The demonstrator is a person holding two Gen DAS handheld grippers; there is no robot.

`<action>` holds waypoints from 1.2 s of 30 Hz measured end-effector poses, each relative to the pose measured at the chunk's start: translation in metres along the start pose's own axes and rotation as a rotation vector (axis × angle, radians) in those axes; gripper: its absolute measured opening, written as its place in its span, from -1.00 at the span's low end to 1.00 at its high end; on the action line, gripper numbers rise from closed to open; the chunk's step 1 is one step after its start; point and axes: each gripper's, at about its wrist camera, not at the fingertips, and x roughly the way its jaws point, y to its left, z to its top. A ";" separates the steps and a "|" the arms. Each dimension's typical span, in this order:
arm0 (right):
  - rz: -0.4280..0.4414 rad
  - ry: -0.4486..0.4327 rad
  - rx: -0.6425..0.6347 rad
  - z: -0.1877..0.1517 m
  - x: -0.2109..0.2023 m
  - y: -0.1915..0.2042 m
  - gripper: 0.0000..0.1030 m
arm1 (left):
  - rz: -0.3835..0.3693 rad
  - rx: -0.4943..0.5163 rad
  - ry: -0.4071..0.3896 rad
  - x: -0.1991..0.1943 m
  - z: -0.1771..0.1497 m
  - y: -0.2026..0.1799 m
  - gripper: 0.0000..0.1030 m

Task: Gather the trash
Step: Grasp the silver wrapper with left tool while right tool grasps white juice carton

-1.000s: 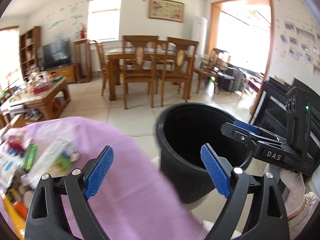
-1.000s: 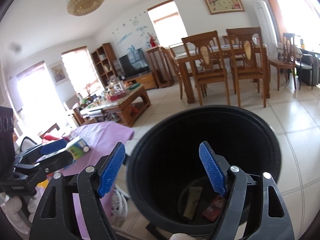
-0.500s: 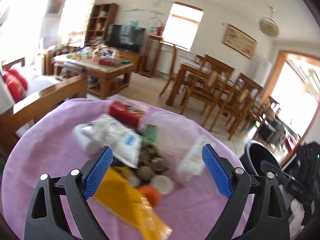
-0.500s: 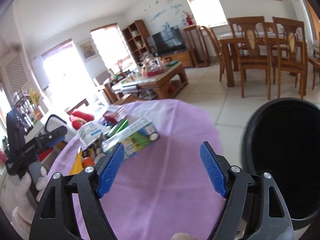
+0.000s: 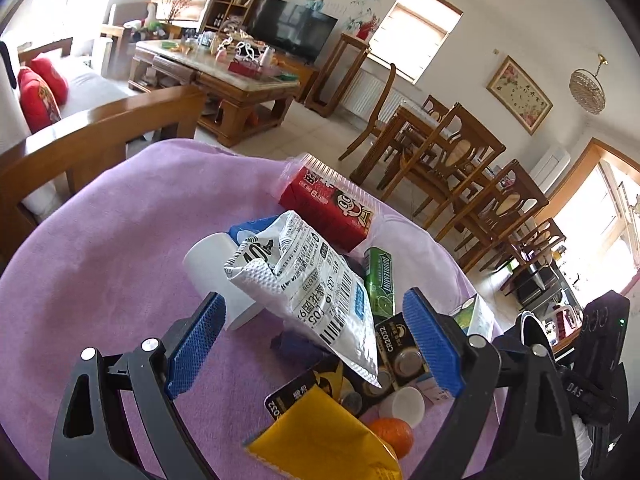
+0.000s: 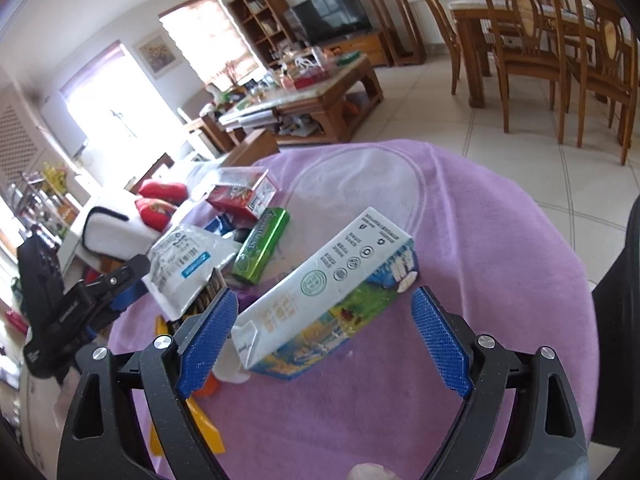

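A pile of trash lies on a round table under a purple cloth [image 5: 100, 248]. My left gripper [image 5: 316, 344] is open just over a white foil wrapper [image 5: 308, 284], with a white cup [image 5: 224, 272], red carton [image 5: 328, 208], green gum pack [image 5: 379, 280], coin-battery card [image 5: 400, 352] and yellow packet [image 5: 320, 436] around it. My right gripper [image 6: 324, 336] is open, its jaws either side of a milk carton [image 6: 332, 288] lying on the cloth [image 6: 480, 240]. The black bin's rim [image 6: 616, 320] shows at the right edge.
A wooden armrest [image 5: 100, 136] and sofa with red cushions [image 5: 40, 92] lie beyond the table. A cluttered coffee table [image 6: 304, 92] and dining chairs [image 6: 532, 52] stand further off on the tiled floor. The other gripper shows in each view.
Both grippers have swung from the black bin to the purple table and closed in on the trash pile. Both stayed open.
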 end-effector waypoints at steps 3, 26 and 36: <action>-0.017 0.037 0.003 0.004 0.015 0.002 0.70 | 0.002 -0.008 0.015 0.008 0.003 -0.001 0.73; -0.048 -0.035 -0.110 -0.018 0.021 0.020 -0.16 | -0.071 0.021 -0.012 0.010 -0.007 -0.012 -0.69; 0.065 -0.173 -0.074 -0.033 -0.046 -0.004 -0.16 | -0.090 0.131 -0.131 -0.036 -0.015 -0.055 -0.70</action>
